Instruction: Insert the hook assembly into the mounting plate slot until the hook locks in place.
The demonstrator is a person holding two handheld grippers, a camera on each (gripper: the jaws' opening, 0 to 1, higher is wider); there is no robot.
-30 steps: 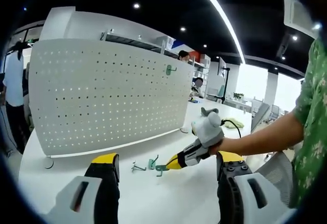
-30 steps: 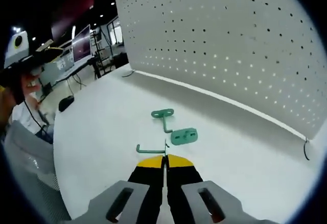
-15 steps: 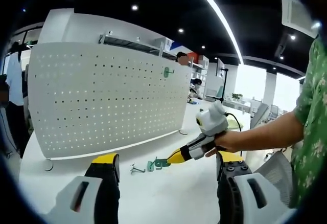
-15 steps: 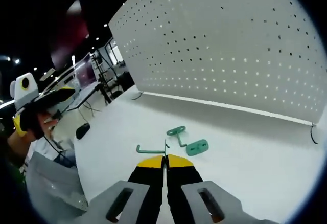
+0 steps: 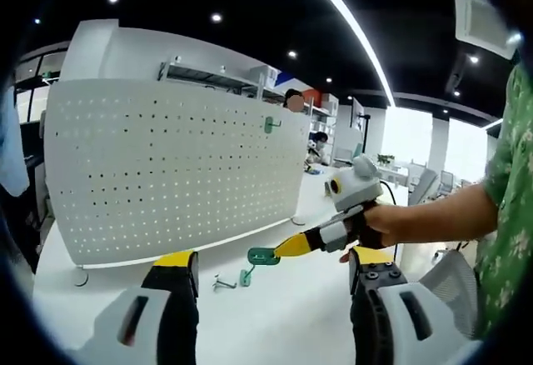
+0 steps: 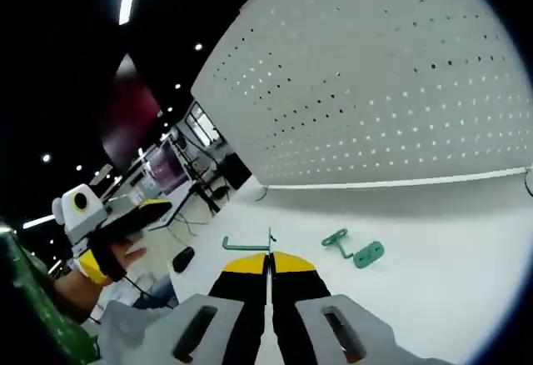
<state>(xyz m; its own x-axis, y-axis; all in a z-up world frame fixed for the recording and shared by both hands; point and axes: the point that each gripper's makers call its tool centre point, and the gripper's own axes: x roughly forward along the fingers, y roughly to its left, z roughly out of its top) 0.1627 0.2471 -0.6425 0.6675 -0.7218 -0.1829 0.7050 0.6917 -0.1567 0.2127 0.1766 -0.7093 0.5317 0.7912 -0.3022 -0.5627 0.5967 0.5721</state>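
Plainly, the step in hand is carrying the hook assembly to the pegboard (image 5: pixel 166 173), the perforated white mounting plate standing upright on the surface (image 5: pixel 275 323).

In the left gripper view, the left hand-held gripper (image 5: pixel 271 258) hangs low in front of the pegboard with its jaws wide apart and nothing between them. Just in front of the pegboard's foot lie a small metal hook (image 5: pixel 223 282) and a spare green hook (image 5: pixel 246 276). Further right, the right hand-held gripper (image 5: pixel 283 251) is clamped on the hook assembly (image 5: pixel 262 255), which is held clear of the surface, near the pegboard's lower right part but apart from it. Up near the pegboard's top right edge a mounted hook (image 5: pixel 271 123) shows how the finished state should look.

To do this well, I judge the back tabs should be squared to a row of holes before pushing, then pressed and dropped so the hook latches. The free gripper could steady the pegboard, which may rock.

In the right gripper view, the jaws meet on the thin green wire (image 6: pixel 246 243) of the assembly. Which end faces the pegboard (image 6: pixel 375 115) is hard to read, and the tabs are too small to make out. The holes blur together in the fisheye, so the target slot cannot be picked out. The pegboard's top edge is cut off there.
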